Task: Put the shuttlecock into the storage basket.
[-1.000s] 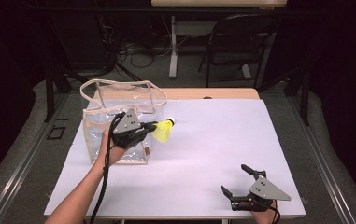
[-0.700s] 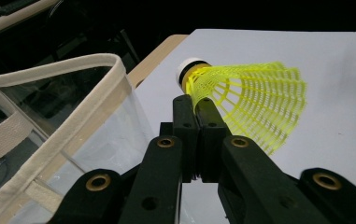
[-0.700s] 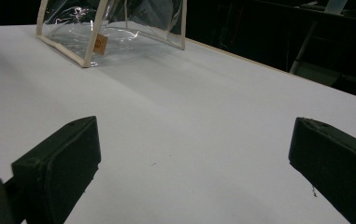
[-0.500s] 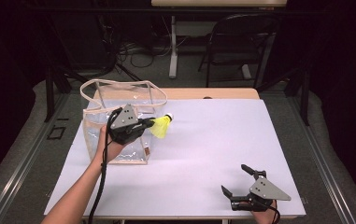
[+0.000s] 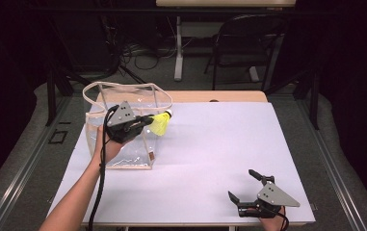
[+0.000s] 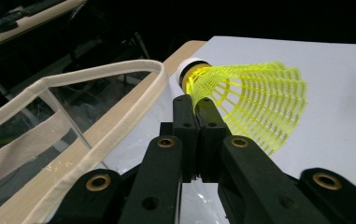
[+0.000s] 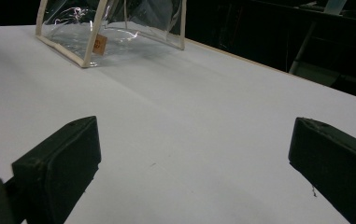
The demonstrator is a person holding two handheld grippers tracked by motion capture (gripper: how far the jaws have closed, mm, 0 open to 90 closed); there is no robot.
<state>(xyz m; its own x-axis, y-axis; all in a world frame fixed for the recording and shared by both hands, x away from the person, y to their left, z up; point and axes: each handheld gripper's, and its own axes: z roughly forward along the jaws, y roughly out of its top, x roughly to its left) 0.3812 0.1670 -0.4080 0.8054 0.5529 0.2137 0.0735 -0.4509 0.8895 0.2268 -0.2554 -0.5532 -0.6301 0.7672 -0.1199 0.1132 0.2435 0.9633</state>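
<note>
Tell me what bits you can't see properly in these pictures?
- Left tool: in the left gripper view its base is cut off by the bottom edge.
- Yellow shuttlecock: the tool's shut jaws cover part of its skirt.
- Clear bag: the top edge of the right gripper view cuts off its upper part.
- Small tag on the bag: writing too small to read.
- Right tool: the hand holding it is cut off by the high view's bottom edge.

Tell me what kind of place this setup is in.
Probably a lab or studio workspace for recording, not a home: a white-topped table ringed by dark curtains, loose cables on the floor, a black chair and another desk's white leg behind.
</note>
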